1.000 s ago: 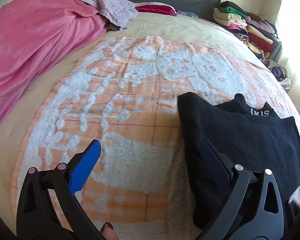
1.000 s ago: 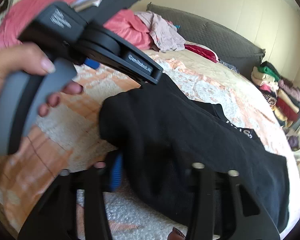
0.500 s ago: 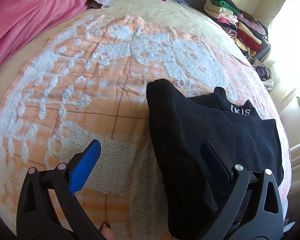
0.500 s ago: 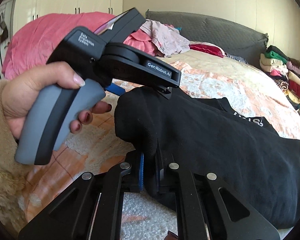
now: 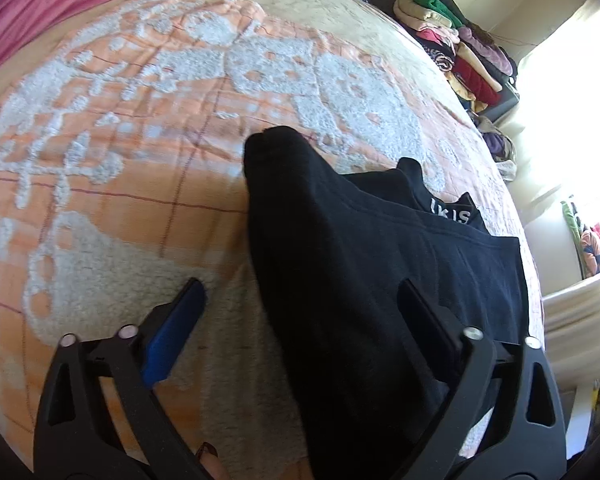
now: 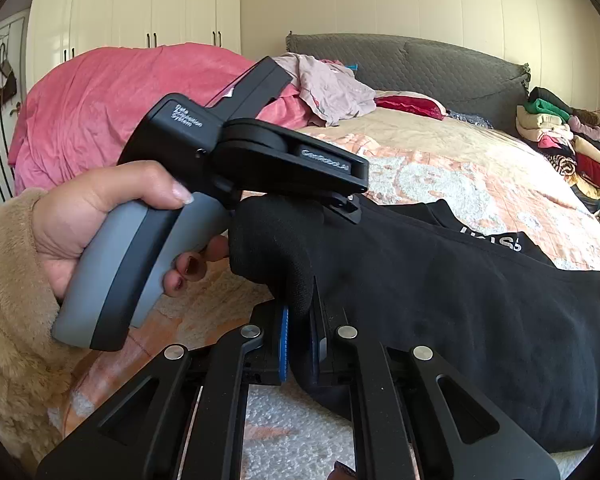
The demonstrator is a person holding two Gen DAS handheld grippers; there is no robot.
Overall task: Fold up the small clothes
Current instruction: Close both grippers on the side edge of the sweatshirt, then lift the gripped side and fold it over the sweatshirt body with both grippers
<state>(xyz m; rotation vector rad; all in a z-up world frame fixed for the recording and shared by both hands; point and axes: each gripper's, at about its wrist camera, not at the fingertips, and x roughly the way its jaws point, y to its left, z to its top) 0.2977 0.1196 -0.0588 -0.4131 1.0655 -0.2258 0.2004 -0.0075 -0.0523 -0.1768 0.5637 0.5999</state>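
Observation:
A black garment (image 5: 364, 272) with white lettering at its collar lies partly folded on the orange and white bedspread (image 5: 112, 128). My left gripper (image 5: 300, 296) is open, its jaws wide apart over the garment's left folded edge. In the right wrist view my right gripper (image 6: 298, 336) is shut on the black garment (image 6: 440, 300) at its near left corner, with the cloth pinched between the blue pads. The left gripper's body (image 6: 260, 160), held in a hand, hovers just above the garment's left end.
A pink duvet (image 6: 112, 108) is heaped at the back left with loose clothes (image 6: 328, 84) on it. A grey headboard (image 6: 440, 68) stands behind. Stacked folded clothes (image 6: 568, 140) sit at the right of the bed. White wardrobes (image 6: 140, 8) line the wall.
My right gripper has closed on the garment's near corner and lifted the view level. My left gripper has moved forward and right over the garment, still open.

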